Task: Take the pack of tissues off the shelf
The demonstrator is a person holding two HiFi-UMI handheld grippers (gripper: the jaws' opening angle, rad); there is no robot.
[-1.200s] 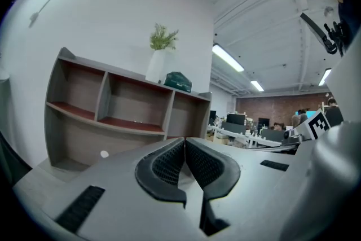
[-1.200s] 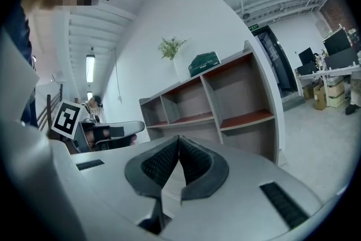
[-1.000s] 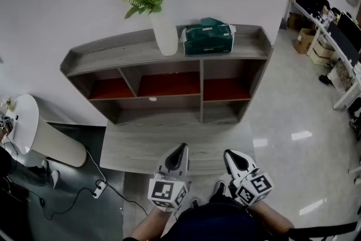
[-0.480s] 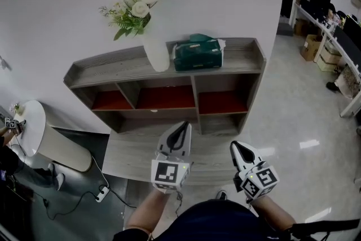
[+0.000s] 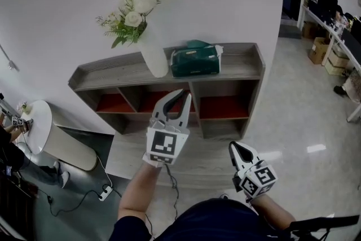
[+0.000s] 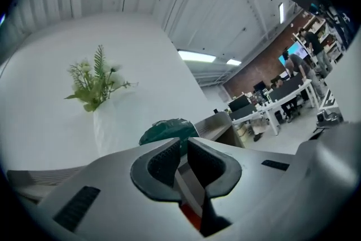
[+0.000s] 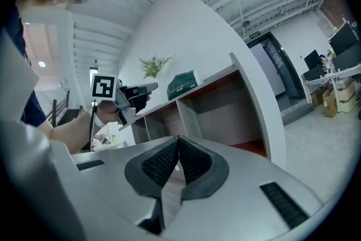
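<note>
A dark green pack of tissues lies on top of the grey wooden shelf, just right of a white vase. My left gripper is raised in front of the shelf's middle compartments, below and short of the pack. It is shut but for a thin slit and holds nothing. In the left gripper view the pack shows just beyond that gripper's tips. My right gripper hangs low at the right, shut and empty. The right gripper view shows its closed pads, the pack and the left gripper.
The white vase with white flowers stands beside the pack. The shelf has open compartments with red floors. A white round table and a floor cable are at the left. Office desks stand far right.
My left gripper has risen and moved forward toward the shelf, rolling as it went. The right gripper has shifted a little and stays low. The shelf now sits nearer in the head view.
</note>
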